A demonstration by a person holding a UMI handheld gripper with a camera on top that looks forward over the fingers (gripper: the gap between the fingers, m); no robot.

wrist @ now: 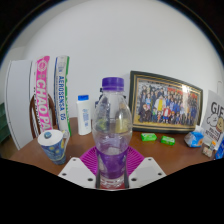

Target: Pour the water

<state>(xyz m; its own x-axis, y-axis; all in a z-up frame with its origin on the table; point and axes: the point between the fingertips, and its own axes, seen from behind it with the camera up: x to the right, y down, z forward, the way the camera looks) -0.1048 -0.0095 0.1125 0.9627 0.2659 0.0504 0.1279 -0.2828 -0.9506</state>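
1. While the claw (111, 172) points forward, its fingers (82, 168) press both sides of the bottle (112, 130), upright with a purple cap.
2. Beside it on the worktop (170, 152) stands a cup (52, 146); a framed photo (164, 102) leans behind.

bottle (113, 128) blocks ahead, cup (52, 145) left, right side free
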